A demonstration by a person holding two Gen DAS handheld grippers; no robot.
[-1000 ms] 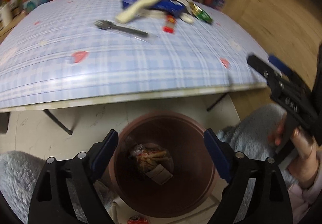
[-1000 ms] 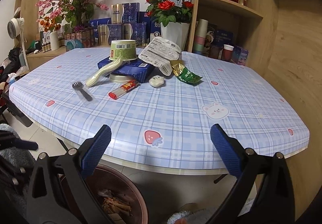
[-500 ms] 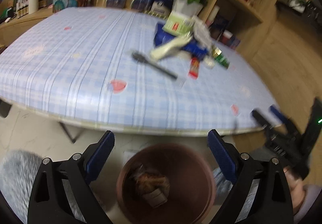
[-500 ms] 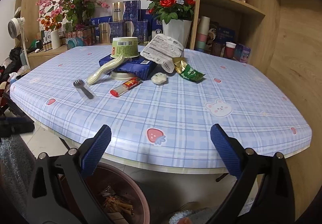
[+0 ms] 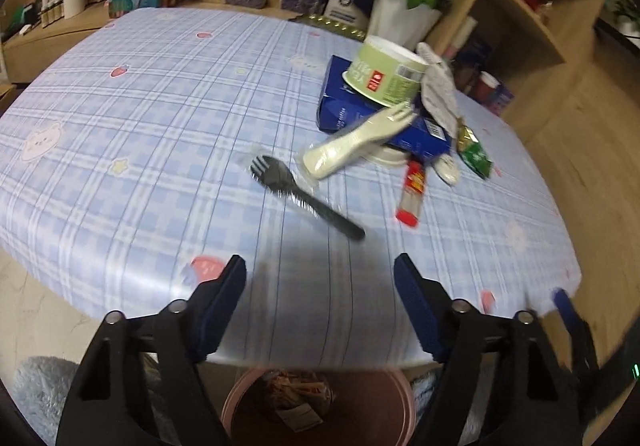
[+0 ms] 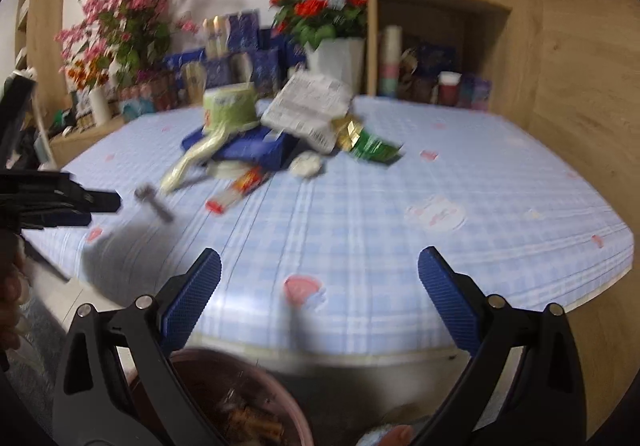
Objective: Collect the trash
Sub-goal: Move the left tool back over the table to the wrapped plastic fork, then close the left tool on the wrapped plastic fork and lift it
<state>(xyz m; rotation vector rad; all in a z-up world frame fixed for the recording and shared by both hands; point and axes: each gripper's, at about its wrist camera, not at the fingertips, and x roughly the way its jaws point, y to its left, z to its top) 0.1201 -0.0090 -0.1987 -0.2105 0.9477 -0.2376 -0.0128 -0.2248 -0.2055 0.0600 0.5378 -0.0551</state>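
Blue-checked tablecloth point(image 5: 140, 149) is filling your view, trash heaped at its far side: a navy box point(image 5: 360, 117), a green cup point(image 5: 384, 75) on it, a black fork point(image 5: 304, 199) lying nearest. Your left gripper point(image 5: 320, 310) is hovering over the near edge, jaws closing on nothing, the fork well beyond them. Your right gripper point(image 6: 320, 294) is gaping empty above the brown bin point(image 6: 224, 402).
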